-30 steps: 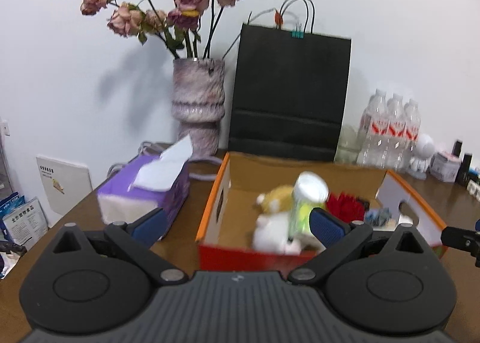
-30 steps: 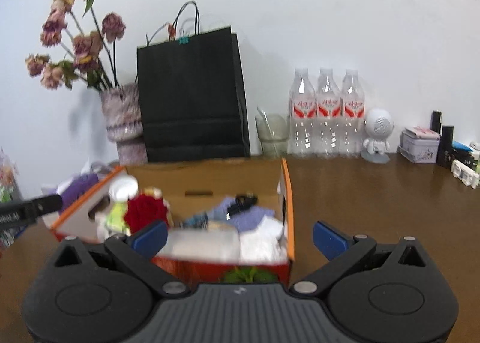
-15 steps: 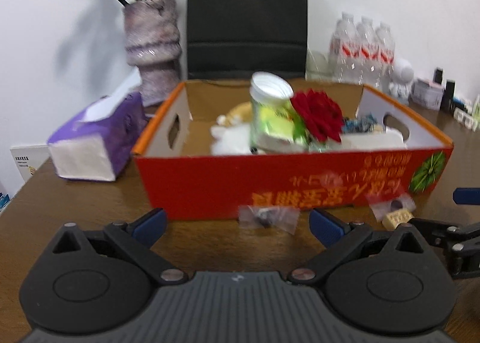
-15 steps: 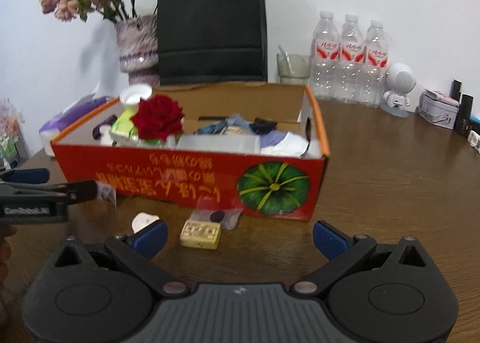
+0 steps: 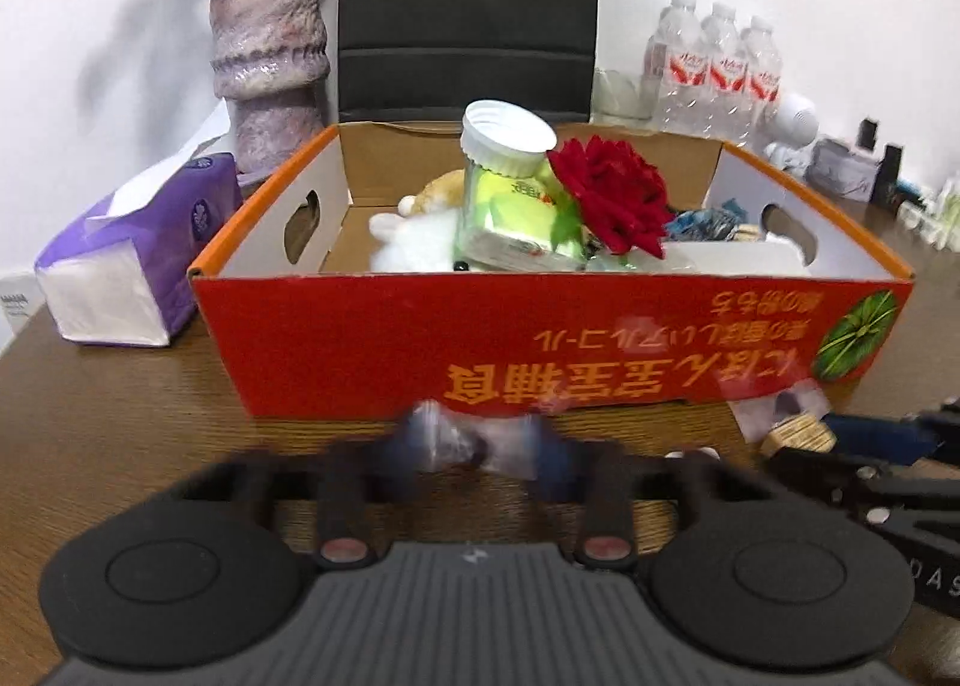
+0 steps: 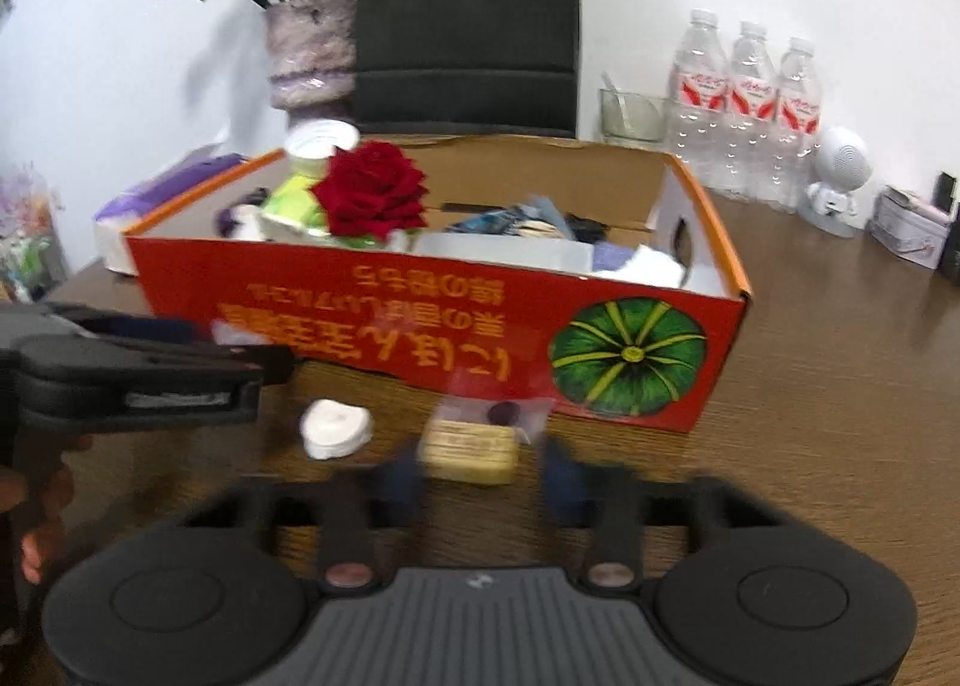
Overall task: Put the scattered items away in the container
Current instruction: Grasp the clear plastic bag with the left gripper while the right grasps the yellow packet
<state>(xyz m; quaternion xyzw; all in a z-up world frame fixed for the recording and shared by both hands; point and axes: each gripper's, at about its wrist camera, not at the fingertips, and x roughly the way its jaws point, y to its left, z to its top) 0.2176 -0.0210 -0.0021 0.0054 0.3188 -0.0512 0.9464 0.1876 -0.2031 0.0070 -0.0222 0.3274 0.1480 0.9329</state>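
Observation:
An orange cardboard box (image 5: 420, 338) (image 6: 420, 326) holds a red rose (image 5: 618, 194) (image 6: 375, 188), a white-capped jar (image 5: 510, 170), a plush toy and other items. On the table in front lie a small clear bag (image 5: 474, 440), a tan block (image 6: 471, 449) (image 5: 798, 434) under a second clear bag, and a white round pad (image 6: 333, 428). My left gripper (image 5: 474, 446) is closing around the first clear bag, its fingers blurred. My right gripper (image 6: 480, 476) is closing around the tan block, also blurred.
A purple tissue box (image 5: 138, 254) sits left of the box. Behind stand a vase of dried roses (image 5: 270, 62), a black paper bag (image 5: 468, 8), three water bottles (image 6: 744, 110), a glass bowl, a white robot figure (image 6: 837, 176) and small tins at right.
Both grippers dropped from above the box to the table in front of it. Their jaws have narrowed from wide open, each around a small item.

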